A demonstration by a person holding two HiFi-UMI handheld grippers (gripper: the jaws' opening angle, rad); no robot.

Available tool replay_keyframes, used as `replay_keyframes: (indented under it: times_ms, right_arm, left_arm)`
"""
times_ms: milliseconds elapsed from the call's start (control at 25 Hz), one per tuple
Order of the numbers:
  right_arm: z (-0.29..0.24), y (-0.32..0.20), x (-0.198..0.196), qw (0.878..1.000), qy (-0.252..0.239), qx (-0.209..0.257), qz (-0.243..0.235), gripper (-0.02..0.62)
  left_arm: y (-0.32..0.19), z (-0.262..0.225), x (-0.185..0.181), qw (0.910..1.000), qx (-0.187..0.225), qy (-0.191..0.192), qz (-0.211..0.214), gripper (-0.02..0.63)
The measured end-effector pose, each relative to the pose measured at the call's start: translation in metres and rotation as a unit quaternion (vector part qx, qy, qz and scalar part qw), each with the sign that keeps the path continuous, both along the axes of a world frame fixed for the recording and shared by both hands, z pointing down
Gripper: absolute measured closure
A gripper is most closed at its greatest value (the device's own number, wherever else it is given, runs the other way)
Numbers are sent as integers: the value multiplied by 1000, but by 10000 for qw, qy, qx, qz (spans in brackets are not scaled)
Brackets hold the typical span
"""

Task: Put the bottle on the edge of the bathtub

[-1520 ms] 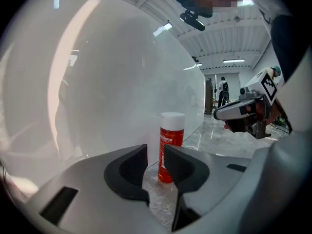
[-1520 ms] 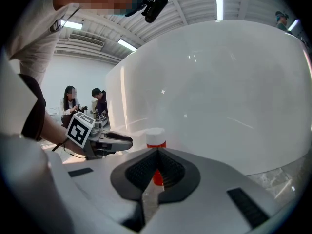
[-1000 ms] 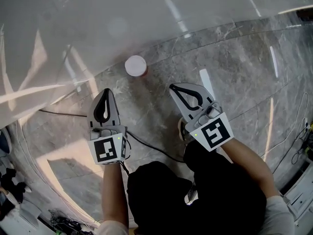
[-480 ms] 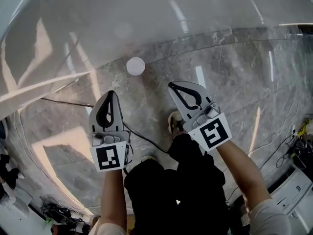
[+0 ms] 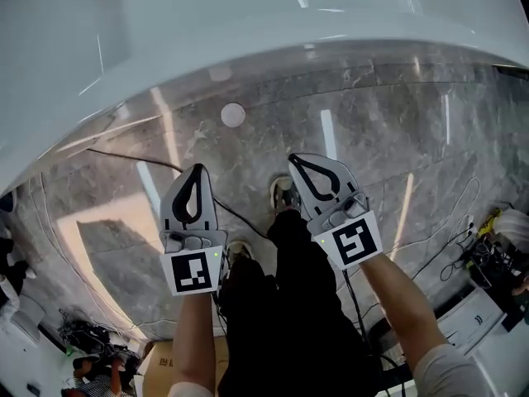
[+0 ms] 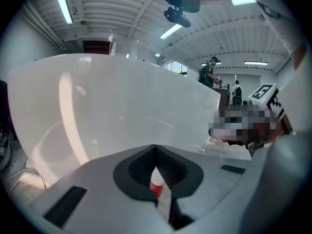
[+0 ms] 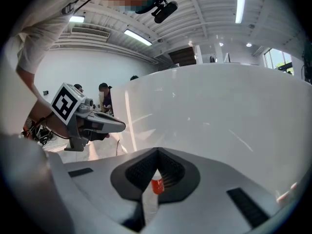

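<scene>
Head view looks steeply down on a white bathtub that curves across the top of the picture, its glossy outer wall meeting a grey marble floor. The bottle stands upright on that floor, close to the foot of the tub wall, and shows from above as a round white cap. It lies ahead of both grippers, roughly between their lines, well apart from them and touched by neither. The left gripper is held out over the floor with its jaws clenched tip to tip and nothing between them. In the left gripper view the closed tips meet in front of the tub wall, and the bottle's white top and red body show far off through the opening behind the tips. The right gripper is likewise clenched and empty. In its own view the bottle appears the same way, small and distant on the floor before the white wall. A black cable crosses the floor from the left edge toward the left gripper, and a shoe rests on the floor between the two grippers.
</scene>
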State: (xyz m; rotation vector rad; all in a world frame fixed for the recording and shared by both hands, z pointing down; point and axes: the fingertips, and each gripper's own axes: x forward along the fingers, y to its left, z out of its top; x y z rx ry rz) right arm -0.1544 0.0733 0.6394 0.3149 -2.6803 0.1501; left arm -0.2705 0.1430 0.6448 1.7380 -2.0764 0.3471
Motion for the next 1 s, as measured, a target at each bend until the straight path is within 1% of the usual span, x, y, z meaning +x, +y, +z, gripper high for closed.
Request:
replay_keyframes:
  times_ms: [120, 280, 360, 520, 680, 840, 1000]
  right_arm:
    - [-41, 3, -8, 9997, -137, -167, 145, 589]
    - [-94, 11, -10, 9991, -151, -307, 260, 589]
    - [-121, 14, -12, 9989, -155, -326, 295, 589]
    - [-175, 15, -10, 9986, -47, -262, 463, 589]
    - [-225, 23, -15, 9985, -108, -216, 497, 589]
    - [-261, 41, -19, 9988, -73, -73, 472, 589]
    - [-301, 61, -23, 9981, -255, 11, 552, 589]
  left_arm:
    - [5, -38, -1, 9999, -58, 45, -149, 597]
    - [18, -93, -3, 9996, -156, 84, -241, 597]
    - [24, -121, -6, 9994, -197, 45, -278, 597]
    - [31, -170, -5, 9987, -291, 98, -410, 597]
    - [33, -215, 1, 9987, -133, 192, -453, 597]
    - [47, -250, 4, 9992, -223, 96, -322, 597]
    - [60, -297, 7, 9995, 42, 39, -295, 597]
